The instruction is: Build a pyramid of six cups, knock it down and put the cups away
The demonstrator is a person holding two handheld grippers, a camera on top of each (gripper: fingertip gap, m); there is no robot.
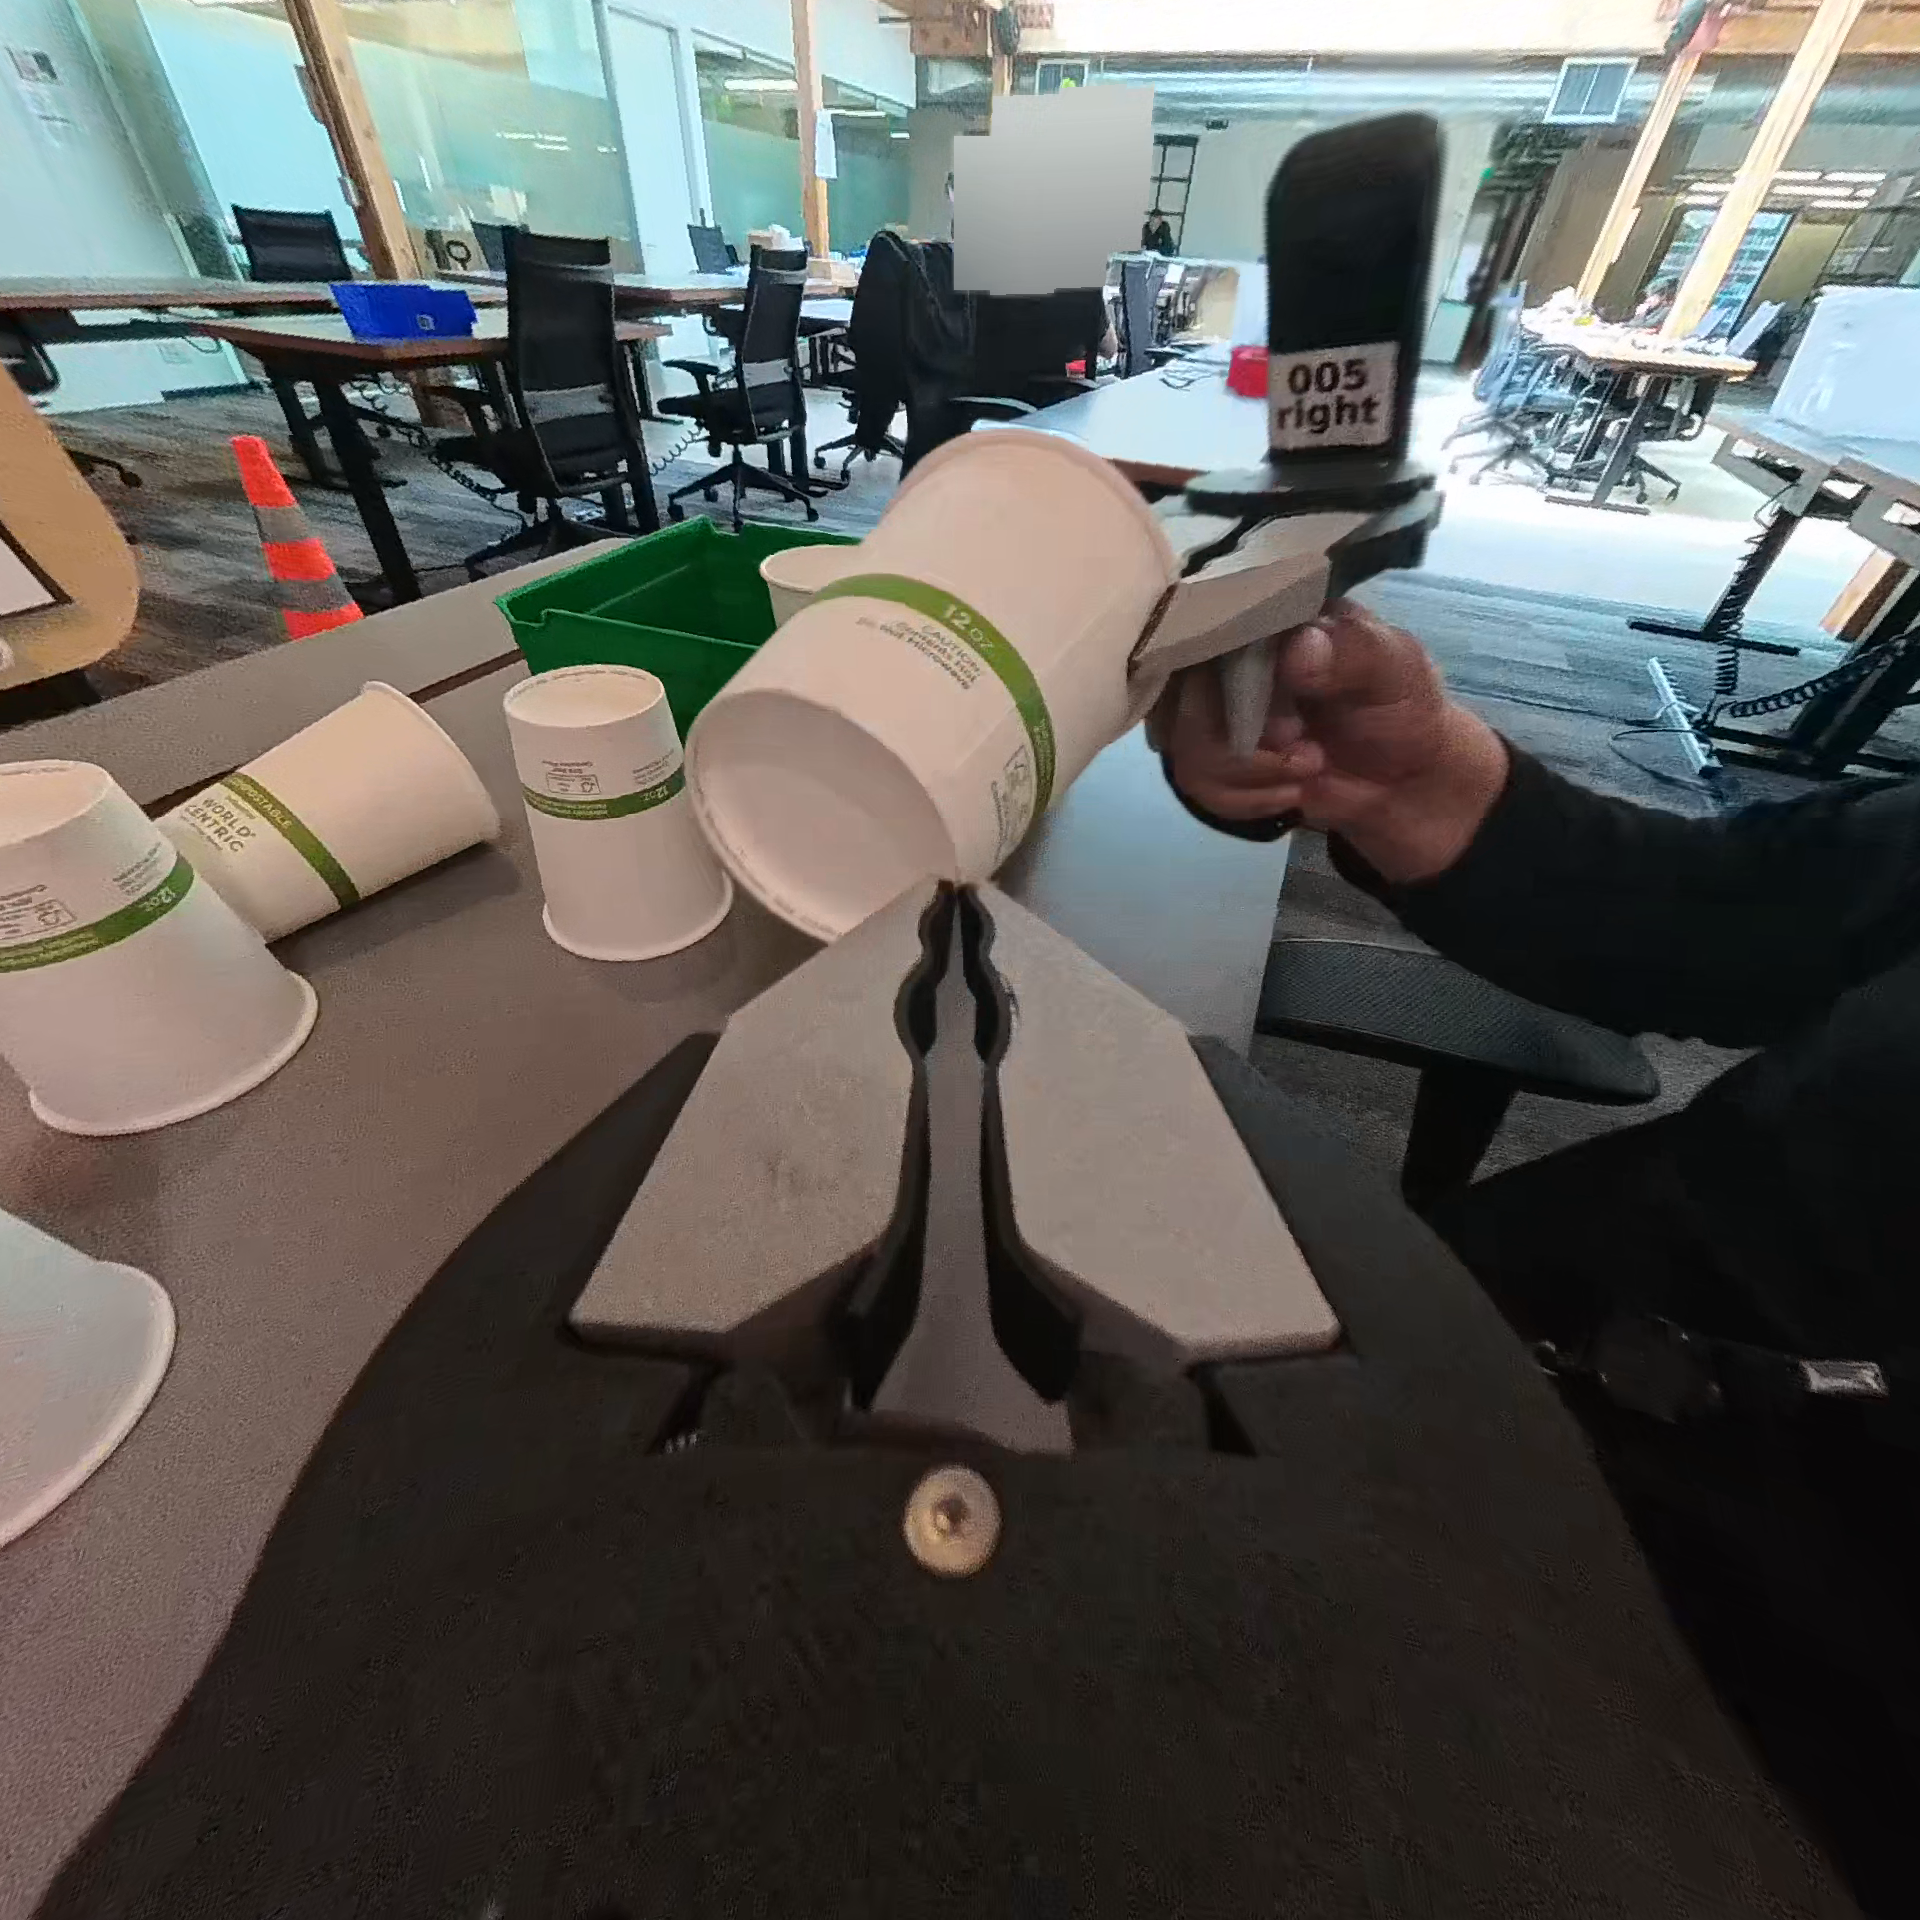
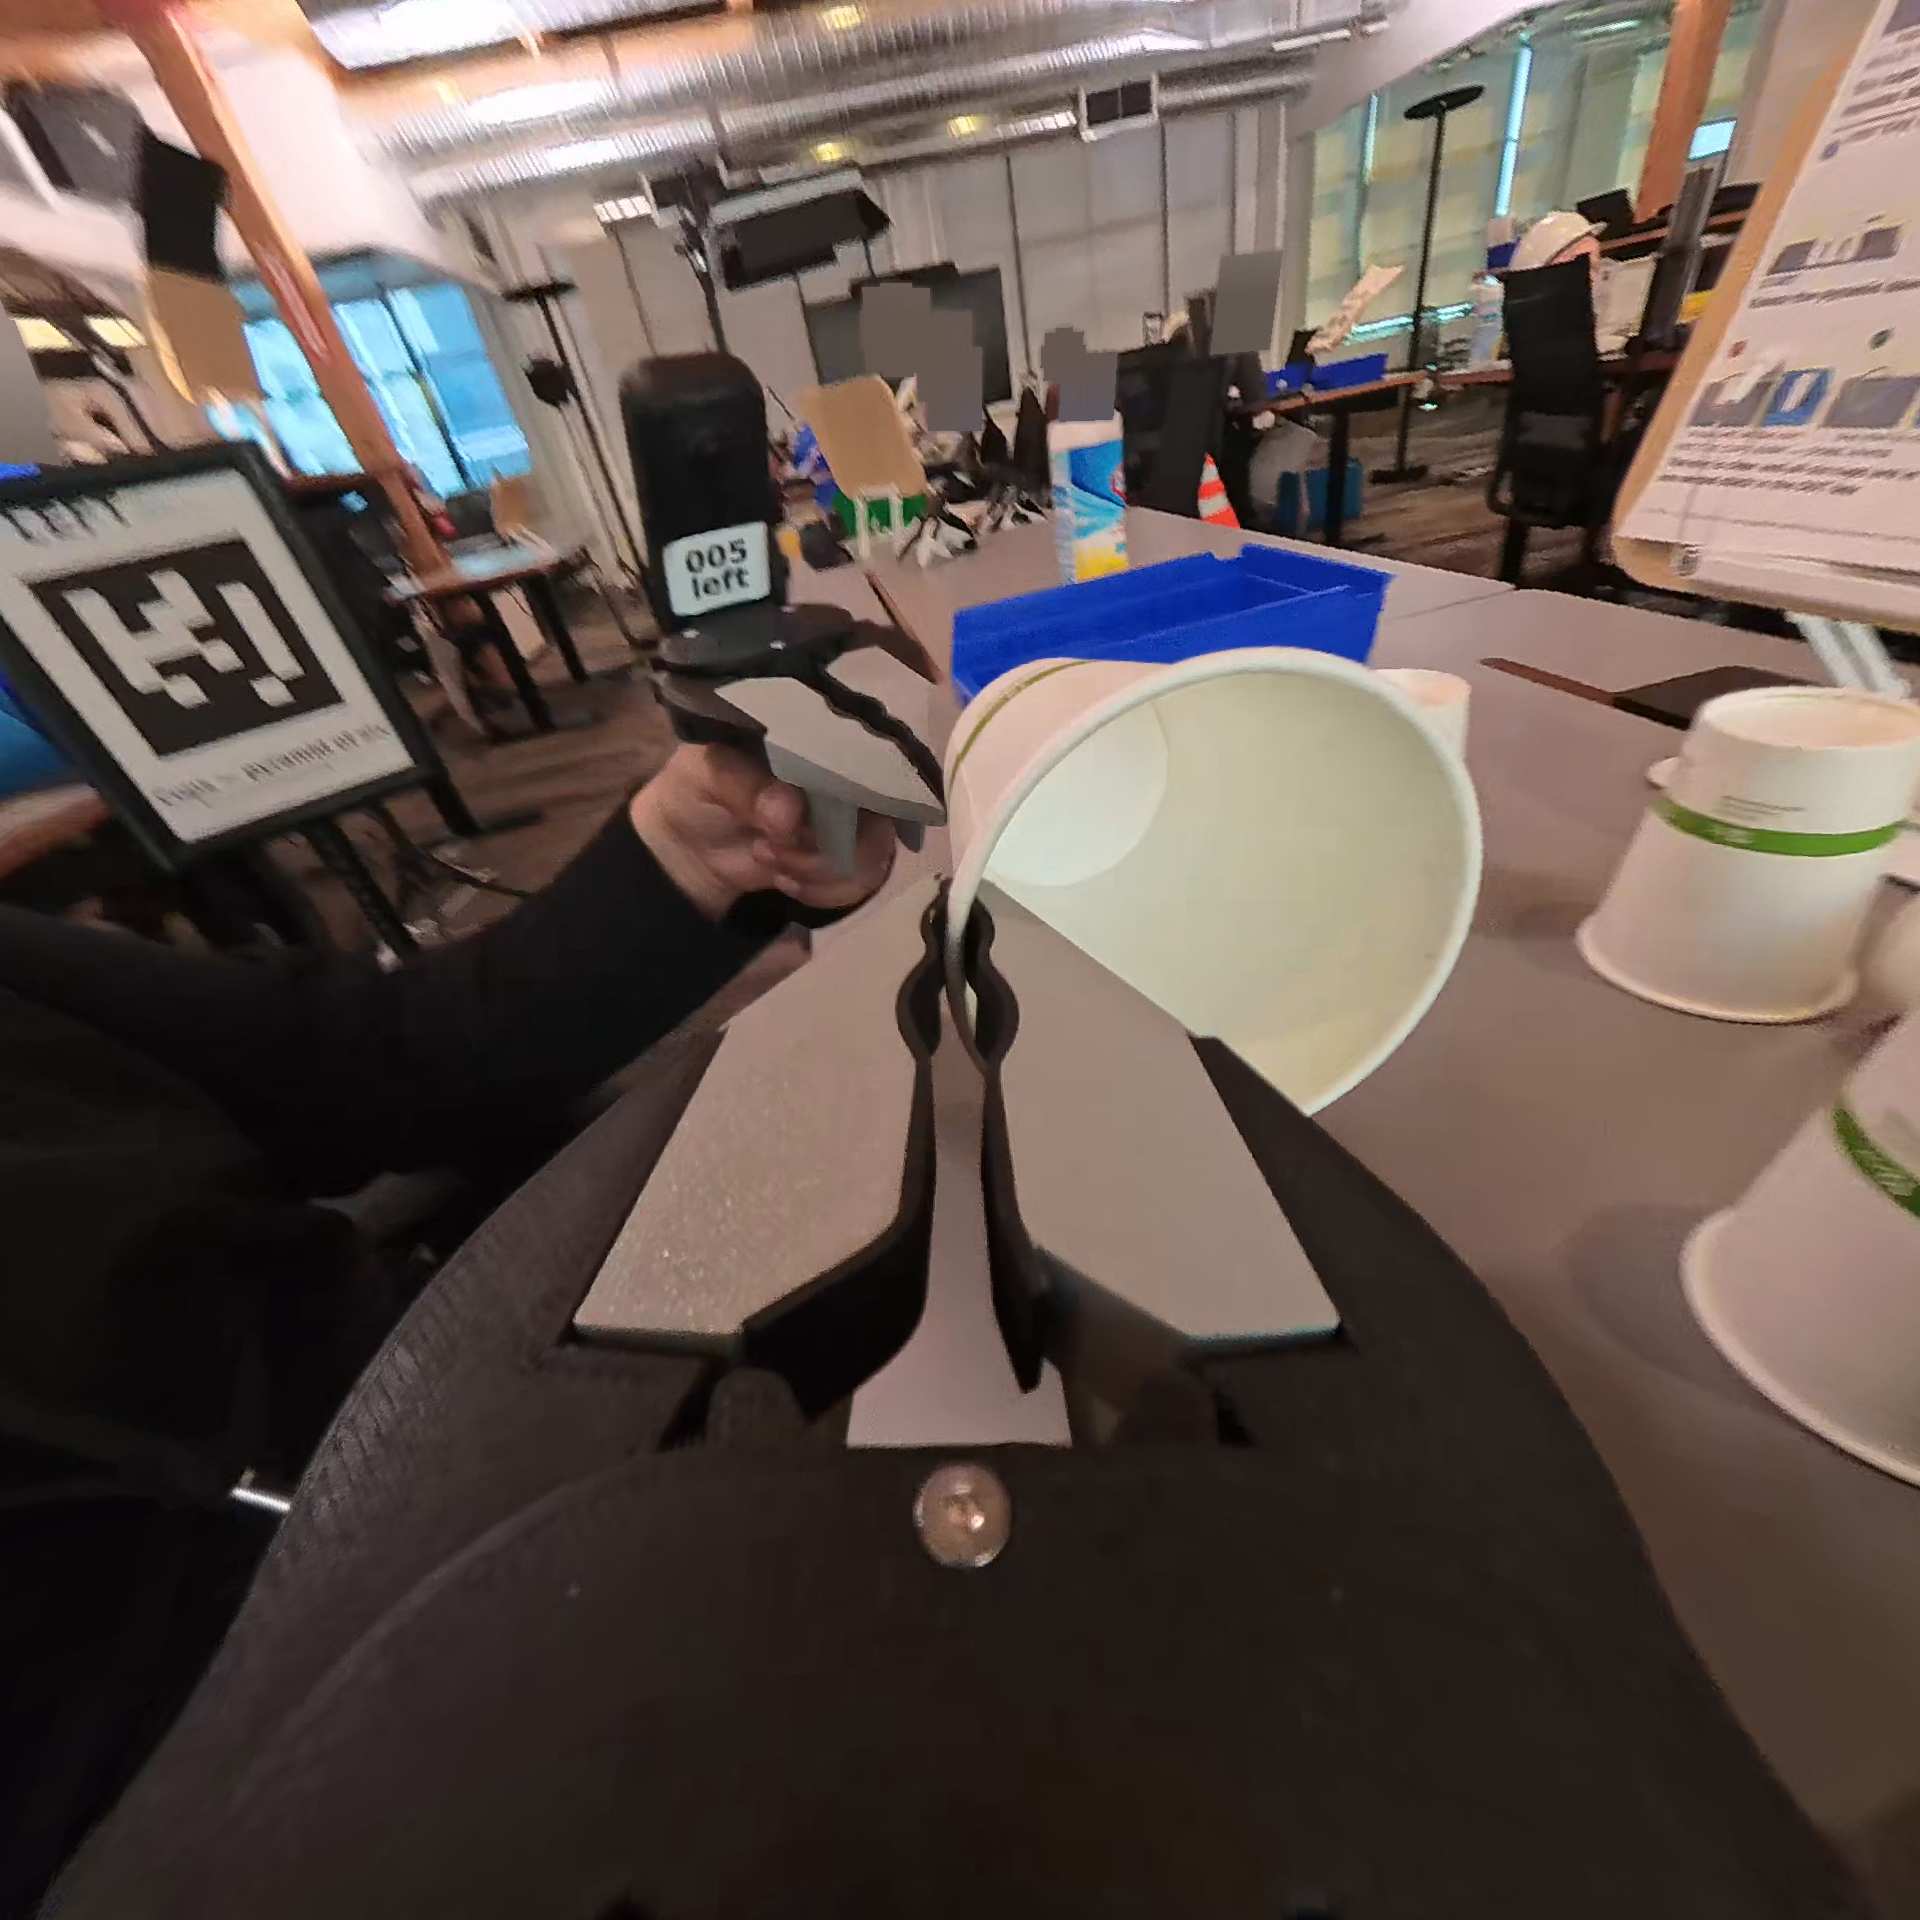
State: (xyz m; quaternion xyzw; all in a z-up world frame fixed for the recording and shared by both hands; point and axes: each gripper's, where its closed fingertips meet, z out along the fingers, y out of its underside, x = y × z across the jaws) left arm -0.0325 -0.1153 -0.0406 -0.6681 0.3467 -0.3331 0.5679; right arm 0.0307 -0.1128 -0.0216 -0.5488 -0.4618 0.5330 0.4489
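Right wrist view: the right gripper has its ridged jaws clamped on a tapered paper cup's thin rim; the left gripper's jaws are pressed together at its base.

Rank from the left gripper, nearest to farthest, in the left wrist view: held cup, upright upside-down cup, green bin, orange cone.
1. Held cup, its base at the left gripper tips.
2. Upside-down cup, on the table to the left.
3. Green bin, behind it at the table's far edge.
4. Orange cone, on the floor beyond.
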